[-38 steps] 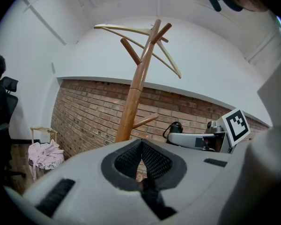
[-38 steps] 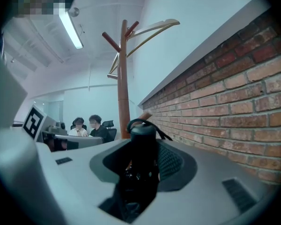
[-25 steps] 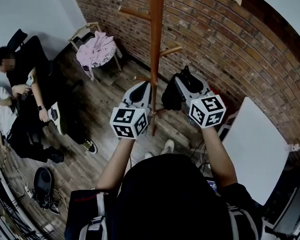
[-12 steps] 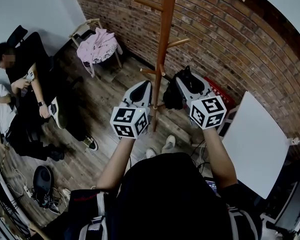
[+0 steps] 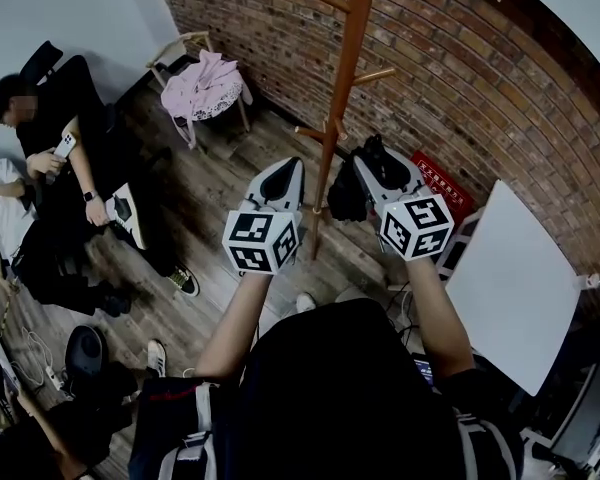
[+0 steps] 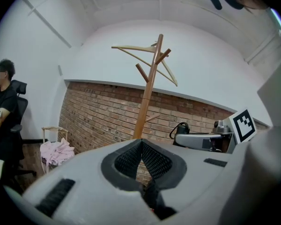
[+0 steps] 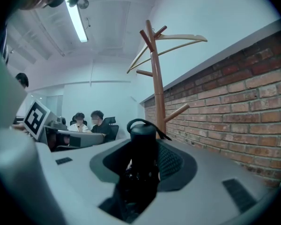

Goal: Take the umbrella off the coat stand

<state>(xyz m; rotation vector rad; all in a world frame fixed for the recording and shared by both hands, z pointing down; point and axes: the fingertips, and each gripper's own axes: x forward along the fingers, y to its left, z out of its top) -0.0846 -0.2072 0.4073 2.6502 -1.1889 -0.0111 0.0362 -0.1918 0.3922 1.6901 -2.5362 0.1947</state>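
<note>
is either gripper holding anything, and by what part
The right gripper is shut on the umbrella at its handle; the left gripper holds nothing.

Black shirt [image 5: 350,398]; left tongs [image 5: 291,168], right tongs [image 5: 372,158] grey; black-white marker cubes [image 5: 261,243].

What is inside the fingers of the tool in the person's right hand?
A black folded umbrella, its handle end poking up between the fingers of the right gripper, which are clamped on it. The rest of the umbrella is covered by the gripper's body.

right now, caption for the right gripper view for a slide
Right gripper shut on the black umbrella, wooden coat stand behind it
</note>
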